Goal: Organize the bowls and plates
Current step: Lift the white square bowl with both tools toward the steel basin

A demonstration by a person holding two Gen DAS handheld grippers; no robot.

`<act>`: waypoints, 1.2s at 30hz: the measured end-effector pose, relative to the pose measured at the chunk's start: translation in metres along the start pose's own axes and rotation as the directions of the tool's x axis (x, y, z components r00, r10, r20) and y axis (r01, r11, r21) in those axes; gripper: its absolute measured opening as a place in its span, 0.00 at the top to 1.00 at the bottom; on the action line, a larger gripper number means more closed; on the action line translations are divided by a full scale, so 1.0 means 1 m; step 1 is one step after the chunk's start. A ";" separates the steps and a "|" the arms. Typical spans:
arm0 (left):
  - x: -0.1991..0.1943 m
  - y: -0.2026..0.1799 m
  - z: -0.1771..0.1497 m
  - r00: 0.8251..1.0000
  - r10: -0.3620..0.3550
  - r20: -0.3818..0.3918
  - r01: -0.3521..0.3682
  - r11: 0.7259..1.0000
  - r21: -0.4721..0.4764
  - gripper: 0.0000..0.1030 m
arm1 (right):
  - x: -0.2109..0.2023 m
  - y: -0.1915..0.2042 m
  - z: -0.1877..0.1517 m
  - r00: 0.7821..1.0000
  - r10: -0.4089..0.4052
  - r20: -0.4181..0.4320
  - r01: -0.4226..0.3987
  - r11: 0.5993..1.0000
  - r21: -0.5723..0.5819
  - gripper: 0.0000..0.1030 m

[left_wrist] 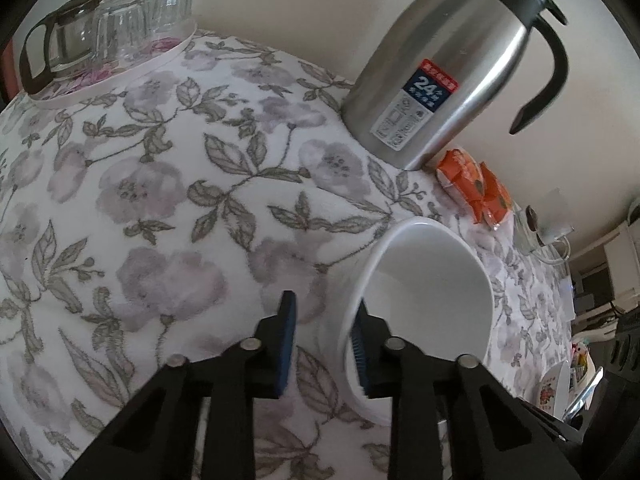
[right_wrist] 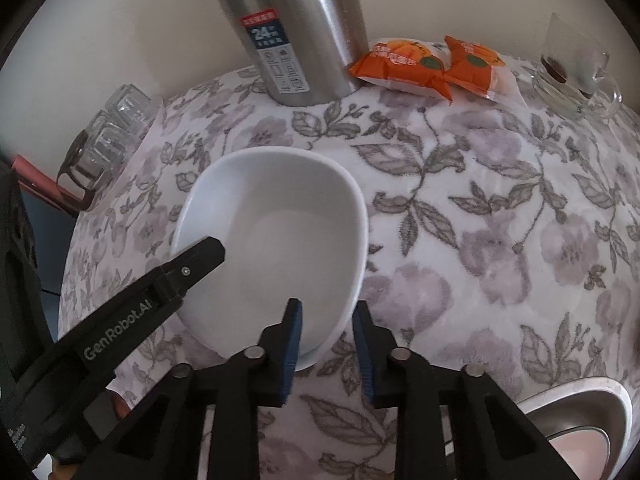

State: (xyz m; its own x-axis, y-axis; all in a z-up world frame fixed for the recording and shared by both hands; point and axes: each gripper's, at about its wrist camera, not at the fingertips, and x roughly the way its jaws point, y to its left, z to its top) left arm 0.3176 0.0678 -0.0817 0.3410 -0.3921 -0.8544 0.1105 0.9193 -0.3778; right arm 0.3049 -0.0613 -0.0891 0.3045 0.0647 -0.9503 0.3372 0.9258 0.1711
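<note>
Jaws of the left gripper and right gripper each straddle the rim of the white bowl, not yet clamped. It sits on the floral cloth, near the steel flask. If one side pinches first, the smooth rim may slip and tilt.

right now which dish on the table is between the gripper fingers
The white bowl: its rim sits between the fingers of both the left gripper and the right gripper. The metal dish, lower right in the right wrist view, lies apart from both.
</note>
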 end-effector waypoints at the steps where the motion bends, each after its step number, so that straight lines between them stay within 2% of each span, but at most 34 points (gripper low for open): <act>1: -0.001 -0.002 -0.001 1.000 0.004 0.002 -0.004 1.000 0.007 0.82 | -0.001 0.002 -0.001 1.000 -0.006 0.003 0.006 1.000 -0.008 0.76; 4: -0.005 -0.004 -0.003 1.000 -0.015 -0.001 0.015 1.000 0.002 0.82 | -0.004 0.003 -0.002 1.000 0.002 0.008 -0.002 1.000 -0.014 0.78; 12: -0.016 -0.007 -0.014 1.000 -0.004 -0.013 0.004 1.000 0.008 0.82 | -0.022 0.003 -0.010 0.999 0.013 0.031 -0.013 1.000 -0.020 0.78; 24: -0.071 -0.028 -0.028 0.998 0.023 0.057 -0.025 0.999 0.035 0.82 | -0.070 0.010 -0.033 0.995 0.037 0.094 -0.030 0.996 -0.079 0.78; 36: -0.120 -0.049 -0.071 0.992 0.021 0.122 -0.027 0.998 0.048 0.82 | -0.122 0.005 -0.075 0.983 0.063 0.173 -0.039 0.989 -0.141 0.78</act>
State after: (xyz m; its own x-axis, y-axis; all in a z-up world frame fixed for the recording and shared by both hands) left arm 0.2056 0.0673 0.0138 0.4544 -0.3652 -0.8125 0.1456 0.9303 -0.3367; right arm 0.2031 -0.0372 0.0078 0.4744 0.0576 -0.8784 0.1962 0.9659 0.1692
